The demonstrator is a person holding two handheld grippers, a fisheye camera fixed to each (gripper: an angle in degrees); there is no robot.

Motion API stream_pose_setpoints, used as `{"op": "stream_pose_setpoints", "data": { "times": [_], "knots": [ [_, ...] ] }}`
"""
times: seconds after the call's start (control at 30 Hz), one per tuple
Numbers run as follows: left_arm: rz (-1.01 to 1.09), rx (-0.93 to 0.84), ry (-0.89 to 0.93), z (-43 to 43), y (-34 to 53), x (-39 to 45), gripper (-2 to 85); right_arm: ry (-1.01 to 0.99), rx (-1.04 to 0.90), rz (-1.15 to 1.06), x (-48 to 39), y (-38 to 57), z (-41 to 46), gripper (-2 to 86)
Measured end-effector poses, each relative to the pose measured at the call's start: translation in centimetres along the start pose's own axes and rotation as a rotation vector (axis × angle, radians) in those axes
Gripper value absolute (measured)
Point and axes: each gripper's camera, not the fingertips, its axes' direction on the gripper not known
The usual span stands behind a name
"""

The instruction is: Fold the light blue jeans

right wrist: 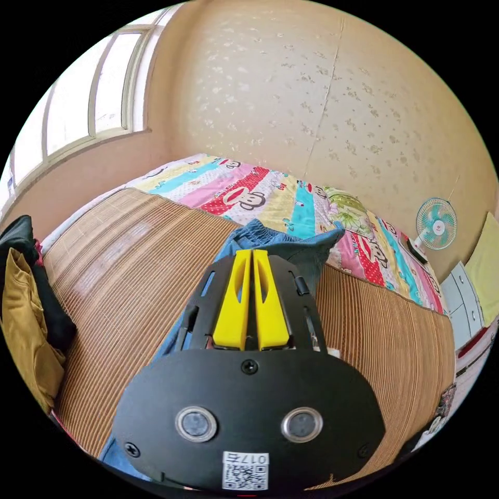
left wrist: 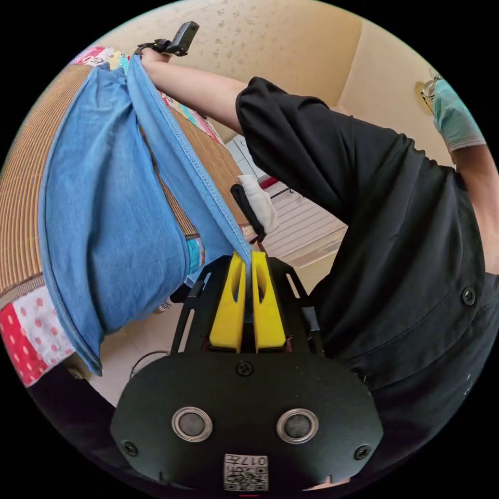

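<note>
- Denim, light blue, hangs lifted between our two grippers: in the left gripper view the jeans (left wrist: pixel 109 228) drape in the air above the bed, a hemmed edge running up to the right gripper (left wrist: pixel 174 44) near the top of the view.
- Our left gripper (left wrist: pixel 248 260) has its yellow jaws drawn nearly together with that hemmed edge pinched between the tips.
- In the right gripper view, our right gripper's (right wrist: pixel 251 255) jaws sit close together too; blue denim (right wrist: pixel 275 241) lies right behind the tips, but we cannot tell whether they bite it.
- We judge this as the carry-over step of a fold: the next move calls for keeping the edge taut and level, then lowering it squarely onto the rest of the garment.
- Beneath lies a woven bamboo mat (right wrist: pixel 130 260) over a bright cartoon-print sheet (right wrist: pixel 270 195).
- Around us: a patterned beige wall (right wrist: pixel 322 93), a window (right wrist: pixel 88 104), a small fan (right wrist: pixel 435 221), and dark and mustard clothes (right wrist: pixel 26 301) heaped at the mat's edge.
</note>
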Motion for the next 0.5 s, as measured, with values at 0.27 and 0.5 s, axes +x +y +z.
{"op": "stream_pose_setpoints", "data": {
  "times": [0.27, 0.5],
  "knots": [
    [-0.238, -0.037, -0.171, -2.8, 2.8, -5.8, -0.8, -0.351, -0.122, 0.123, 2.7, 5.8, -1.4, 1.9],
    [-0.295, -0.019, -0.123, -3.3, 2.3, -7.2, -0.3, -0.48, -0.215, 0.066, 7.0, 23.5, -16.2, 3.3]
  ]
}}
